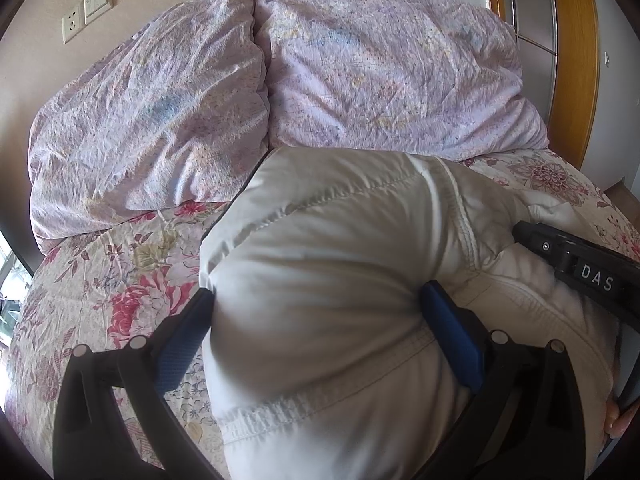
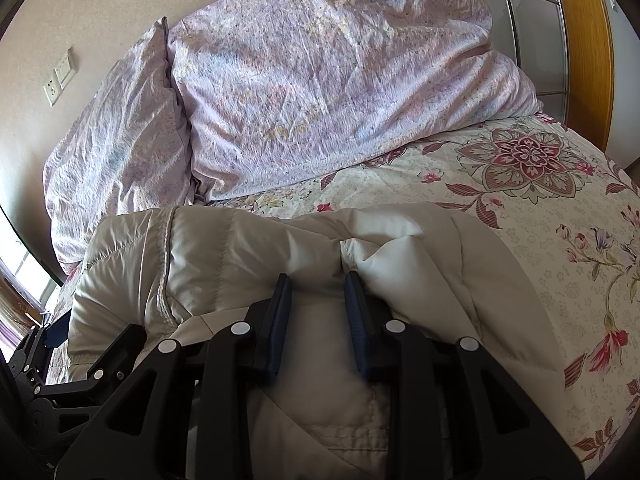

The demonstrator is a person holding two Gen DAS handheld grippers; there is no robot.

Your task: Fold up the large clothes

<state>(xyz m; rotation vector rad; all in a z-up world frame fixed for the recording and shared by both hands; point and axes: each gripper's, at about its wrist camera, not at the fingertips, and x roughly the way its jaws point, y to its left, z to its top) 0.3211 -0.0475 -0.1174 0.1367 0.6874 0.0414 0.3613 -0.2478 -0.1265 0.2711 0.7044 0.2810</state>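
Observation:
A beige puffy quilted jacket [image 1: 320,264] lies bunched on the floral bed. My left gripper [image 1: 318,300] has its blue-padded jaws wide apart, clamped around a thick fold of the jacket. My right gripper [image 2: 318,280] has its jaws close together, pinching a fold of the same jacket [image 2: 248,248]. The right gripper also shows at the right edge of the left wrist view [image 1: 576,264], resting on the jacket. The left gripper's body shows at the lower left of the right wrist view [image 2: 40,360].
Two lilac patterned pillows [image 1: 148,120] [image 1: 384,76] stand just behind the jacket against the wall. The floral bedspread [image 2: 540,232] spreads to the right and left. A wooden headboard frame [image 2: 588,48] stands at the far right. A wall socket [image 1: 71,26] is at upper left.

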